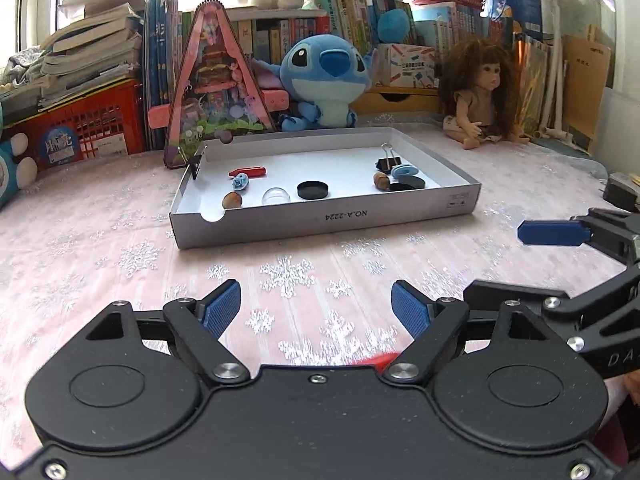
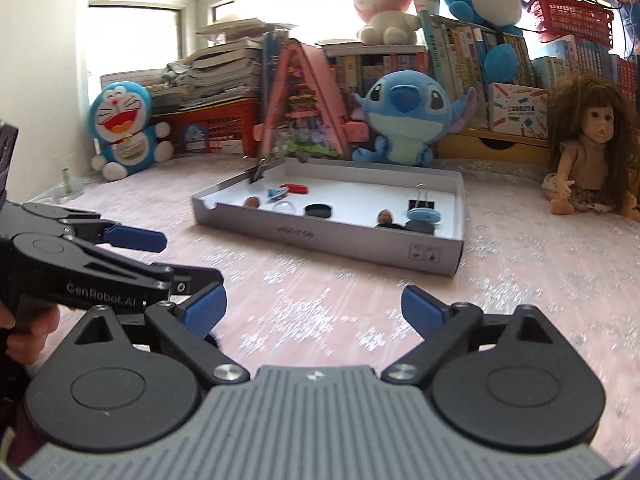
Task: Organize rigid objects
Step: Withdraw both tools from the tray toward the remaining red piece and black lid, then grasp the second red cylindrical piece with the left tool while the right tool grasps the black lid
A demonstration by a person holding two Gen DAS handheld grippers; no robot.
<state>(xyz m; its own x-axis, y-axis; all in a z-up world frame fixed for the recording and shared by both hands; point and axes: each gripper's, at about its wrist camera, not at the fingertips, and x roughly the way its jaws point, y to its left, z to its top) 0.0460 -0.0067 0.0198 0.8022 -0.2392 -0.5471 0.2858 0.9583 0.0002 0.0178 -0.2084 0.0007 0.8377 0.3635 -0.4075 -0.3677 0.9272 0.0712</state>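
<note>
Tray (image 1: 320, 220): shallow grey cardboard box lid with a white floor and low walls, lying flat on the table, ahead of both tools.
Inside the tray, left group: red crayon-like stick (image 1: 248, 171), small light-blue plastic piece (image 1: 240, 181), one brown nut (image 1: 232, 200), one clear glass dome (image 1: 276, 196).
Inside the tray, middle: one flat round black cap (image 1: 313, 190).
Inside the tray, right group: one black binder clip (image 1: 387, 164) with wire handles, light-blue ring-shaped piece (image 1: 405, 171), second brown nut (image 1: 381, 181), second black cap (image 1: 410, 184); these lie close together.
Tray's left wall: another black binder clip (image 1: 195, 166) clamped on the rim.
Left tool (image 1: 316, 308): ribbed blue pads spread wide, nothing between them, short of the tray.
Right tool (image 2: 314, 306): pads likewise apart, holding nothing.
Table (image 1: 100, 248): covered in pink cloth with silver snowflakes.
Behind the tray: blue plush toy (image 1: 326, 80), long-haired doll (image 1: 478, 92), pink triangular display case (image 1: 218, 88).
</note>
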